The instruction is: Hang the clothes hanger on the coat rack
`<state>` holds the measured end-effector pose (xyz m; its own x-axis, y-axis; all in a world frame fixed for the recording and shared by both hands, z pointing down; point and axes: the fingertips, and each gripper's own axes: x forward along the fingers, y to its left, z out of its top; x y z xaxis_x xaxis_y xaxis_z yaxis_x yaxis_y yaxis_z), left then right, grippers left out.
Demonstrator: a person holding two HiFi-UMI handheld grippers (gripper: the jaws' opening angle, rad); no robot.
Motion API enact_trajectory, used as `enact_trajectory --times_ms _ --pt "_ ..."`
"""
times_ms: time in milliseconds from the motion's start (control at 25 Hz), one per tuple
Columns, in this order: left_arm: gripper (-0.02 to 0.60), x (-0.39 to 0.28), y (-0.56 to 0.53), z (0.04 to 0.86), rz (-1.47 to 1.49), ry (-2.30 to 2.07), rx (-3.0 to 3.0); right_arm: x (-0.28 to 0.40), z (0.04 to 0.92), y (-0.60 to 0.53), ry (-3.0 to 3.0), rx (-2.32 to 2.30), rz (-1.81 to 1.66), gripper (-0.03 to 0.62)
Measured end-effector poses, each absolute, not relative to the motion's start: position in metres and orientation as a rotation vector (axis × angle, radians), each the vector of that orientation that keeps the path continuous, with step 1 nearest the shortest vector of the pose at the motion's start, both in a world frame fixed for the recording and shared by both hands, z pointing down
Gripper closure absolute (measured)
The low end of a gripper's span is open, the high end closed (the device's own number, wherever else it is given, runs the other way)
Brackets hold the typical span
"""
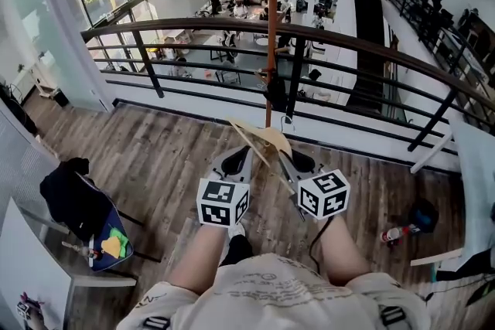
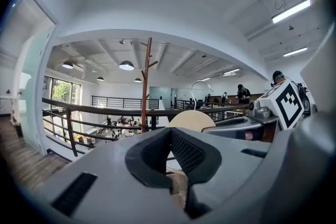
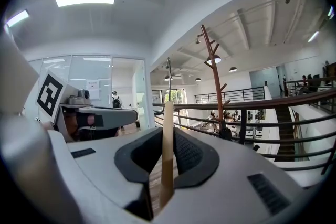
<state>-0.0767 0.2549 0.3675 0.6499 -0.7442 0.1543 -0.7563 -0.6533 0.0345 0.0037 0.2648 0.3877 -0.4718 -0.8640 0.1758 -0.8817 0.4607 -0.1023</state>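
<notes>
The right gripper (image 1: pixel 290 158) has its fingers clamped on the wooden clothes hanger (image 1: pixel 263 139). The left gripper (image 1: pixel 236 158) has its fingers a little apart and holds nothing. The coat rack (image 1: pixel 271 27) stands straight ahead, well apart from the hanger's hook (image 2: pixel 201 85).

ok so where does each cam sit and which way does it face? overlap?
Head view: on the person's head, facing forward and steeply down; shows both forearms, left gripper, right gripper, hanger, coat rack by the railing.
Left gripper view: rides the left gripper, looks along its parted, empty jaws toward the coat rack.
Right gripper view: rides the right gripper, looks along jaws shut on the hanger; coat rack ahead-right.
Shared: all three show hanger, coat rack, railing; each gripper view catches the other gripper.
</notes>
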Motion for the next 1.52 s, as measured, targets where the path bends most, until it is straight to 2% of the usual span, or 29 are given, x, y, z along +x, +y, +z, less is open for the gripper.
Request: enact_trajectory --times_ms 520,1120,1520 --pt "0.577 -0.086 0.105 0.362 0.222 -1.230 2.766 -0.012 0.384 0.119 -2.593 1.535 0.287 0.543" --pt "0.577 -0.150 -0.085 0.367 0.213 -1.188 2.770 -0.072 0.394 -0.060 -2.558 1.561 0.301 0.543" --pt "0.577 -0.134 -0.158 0.374 0.250 -1.093 2.821 -0.056 0.405 -0.126 -2.510 1.657 0.333 0.543"
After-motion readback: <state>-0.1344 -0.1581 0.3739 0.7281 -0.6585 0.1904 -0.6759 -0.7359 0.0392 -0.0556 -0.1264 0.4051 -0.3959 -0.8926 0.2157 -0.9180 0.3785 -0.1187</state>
